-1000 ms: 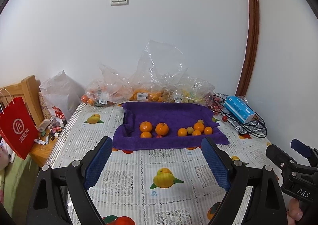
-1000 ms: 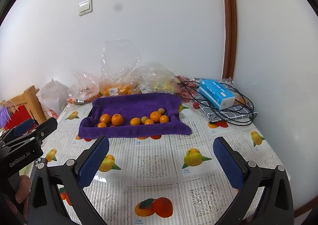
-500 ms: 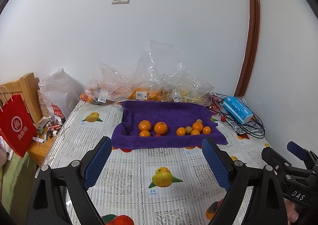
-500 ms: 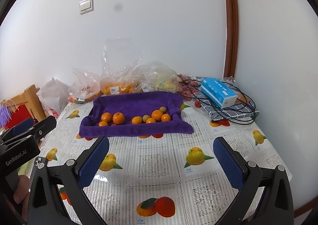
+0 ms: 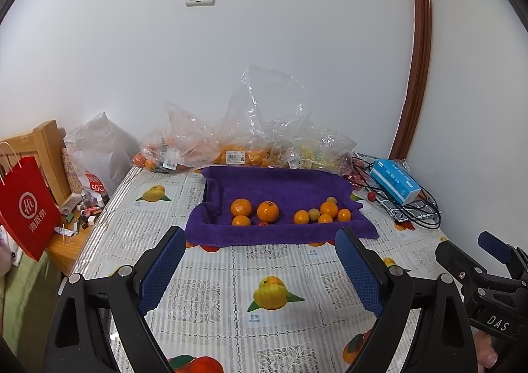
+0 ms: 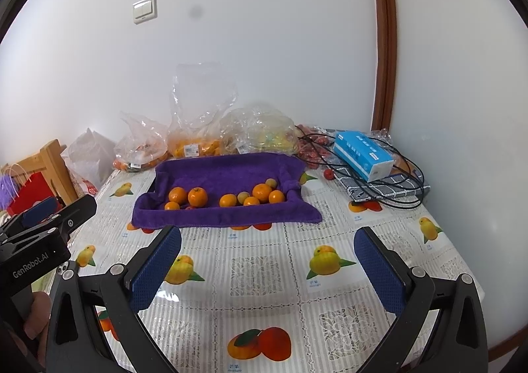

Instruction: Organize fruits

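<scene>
A purple towel (image 5: 280, 181) (image 6: 224, 171) shaped like a tray lies at the back of the table and holds several oranges (image 5: 268, 210) (image 6: 197, 196) and small yellowish fruits (image 5: 313, 214) (image 6: 243, 197). My left gripper (image 5: 260, 270) hovers open over the near tablecloth, well short of the towel, with nothing between its blue pads. My right gripper (image 6: 267, 269) is also open and empty, at a similar distance. Each gripper shows at the edge of the other's view.
Clear plastic bags of fruit (image 5: 237, 145) (image 6: 194, 139) line the wall behind the towel. A blue tissue box (image 5: 394, 181) (image 6: 363, 158) sits on black cables and a checked cloth at right. A red paper bag (image 5: 26, 208) and wooden furniture stand left of the table.
</scene>
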Action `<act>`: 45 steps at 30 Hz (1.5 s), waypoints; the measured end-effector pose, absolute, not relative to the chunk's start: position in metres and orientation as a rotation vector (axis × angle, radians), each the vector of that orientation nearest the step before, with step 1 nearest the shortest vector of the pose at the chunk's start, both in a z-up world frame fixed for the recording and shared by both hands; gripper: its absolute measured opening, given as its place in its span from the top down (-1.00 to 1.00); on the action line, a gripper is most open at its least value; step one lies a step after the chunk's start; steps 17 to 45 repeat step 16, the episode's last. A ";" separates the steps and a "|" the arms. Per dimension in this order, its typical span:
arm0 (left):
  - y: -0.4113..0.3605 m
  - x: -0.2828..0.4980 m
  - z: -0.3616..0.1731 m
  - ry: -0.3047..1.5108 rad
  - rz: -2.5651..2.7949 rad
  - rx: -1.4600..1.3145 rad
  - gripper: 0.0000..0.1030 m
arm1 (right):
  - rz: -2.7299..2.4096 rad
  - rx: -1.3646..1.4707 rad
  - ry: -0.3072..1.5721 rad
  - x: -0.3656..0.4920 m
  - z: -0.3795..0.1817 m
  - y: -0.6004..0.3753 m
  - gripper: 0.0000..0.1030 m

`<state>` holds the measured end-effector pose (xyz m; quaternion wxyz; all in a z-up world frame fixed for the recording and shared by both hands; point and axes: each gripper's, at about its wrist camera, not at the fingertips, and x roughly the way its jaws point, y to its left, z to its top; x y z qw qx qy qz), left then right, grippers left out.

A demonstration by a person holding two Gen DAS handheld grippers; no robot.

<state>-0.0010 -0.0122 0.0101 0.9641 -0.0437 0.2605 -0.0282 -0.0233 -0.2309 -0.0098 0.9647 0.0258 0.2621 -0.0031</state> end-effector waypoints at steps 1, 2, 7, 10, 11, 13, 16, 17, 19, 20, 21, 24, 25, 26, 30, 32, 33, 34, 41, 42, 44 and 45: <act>-0.013 0.000 0.010 0.526 -0.057 -0.088 -0.78 | -0.005 0.052 0.530 -0.024 -0.010 -0.231 -1.00; -0.012 0.000 0.010 0.525 -0.057 -0.088 -0.78 | -0.005 0.052 0.529 -0.024 -0.010 -0.231 -1.00; -0.010 0.000 0.011 0.514 -0.048 -0.089 -0.78 | -0.005 0.051 0.529 -0.025 -0.009 -0.231 -1.00; -0.007 -0.001 0.012 0.509 -0.042 -0.089 -0.78 | -0.003 0.048 0.535 -0.023 -0.010 -0.229 -1.00; -0.006 -0.001 0.012 0.509 -0.040 -0.089 -0.78 | -0.001 0.047 0.536 -0.022 -0.010 -0.229 -1.00; -0.005 0.000 0.012 0.507 -0.035 -0.088 -0.78 | 0.002 0.046 0.541 -0.020 -0.011 -0.227 -1.00; -0.003 0.003 0.011 0.502 -0.032 -0.086 -0.78 | 0.006 0.042 0.548 -0.016 -0.014 -0.225 -1.00; -0.003 0.003 0.011 0.502 -0.032 -0.086 -0.78 | 0.006 0.042 0.548 -0.016 -0.014 -0.225 -1.00; -0.003 0.003 0.011 0.502 -0.032 -0.086 -0.78 | 0.006 0.042 0.548 -0.016 -0.014 -0.225 -1.00; -0.003 0.003 0.011 0.502 -0.032 -0.086 -0.78 | 0.006 0.042 0.548 -0.016 -0.014 -0.225 -1.00; -0.003 0.003 0.011 0.502 -0.032 -0.086 -0.78 | 0.006 0.042 0.548 -0.016 -0.014 -0.225 -1.00; -0.003 0.003 0.011 0.502 -0.032 -0.086 -0.78 | 0.006 0.042 0.548 -0.016 -0.014 -0.225 -1.00; -0.003 0.003 0.011 0.502 -0.032 -0.086 -0.78 | 0.006 0.042 0.548 -0.016 -0.014 -0.225 -1.00; -0.003 0.003 0.011 0.502 -0.032 -0.086 -0.78 | 0.006 0.042 0.548 -0.016 -0.014 -0.225 -1.00; -0.003 0.003 0.011 0.502 -0.032 -0.086 -0.78 | 0.006 0.042 0.548 -0.016 -0.014 -0.225 -1.00; -0.003 0.003 0.011 0.502 -0.032 -0.086 -0.78 | 0.006 0.042 0.548 -0.016 -0.014 -0.225 -1.00; -0.003 0.003 0.011 0.502 -0.032 -0.086 -0.78 | 0.006 0.042 0.548 -0.016 -0.014 -0.225 -1.00; -0.003 0.003 0.011 0.502 -0.032 -0.086 -0.78 | 0.006 0.042 0.548 -0.016 -0.014 -0.225 -1.00; -0.003 0.003 0.011 0.502 -0.032 -0.086 -0.78 | 0.006 0.042 0.548 -0.016 -0.014 -0.225 -1.00; -0.003 0.003 0.011 0.502 -0.032 -0.086 -0.78 | 0.006 0.042 0.548 -0.016 -0.014 -0.225 -1.00; -0.003 0.003 0.011 0.502 -0.032 -0.086 -0.78 | 0.006 0.042 0.548 -0.016 -0.014 -0.225 -1.00; -0.003 0.003 0.011 0.502 -0.032 -0.086 -0.78 | 0.006 0.042 0.548 -0.016 -0.014 -0.225 -1.00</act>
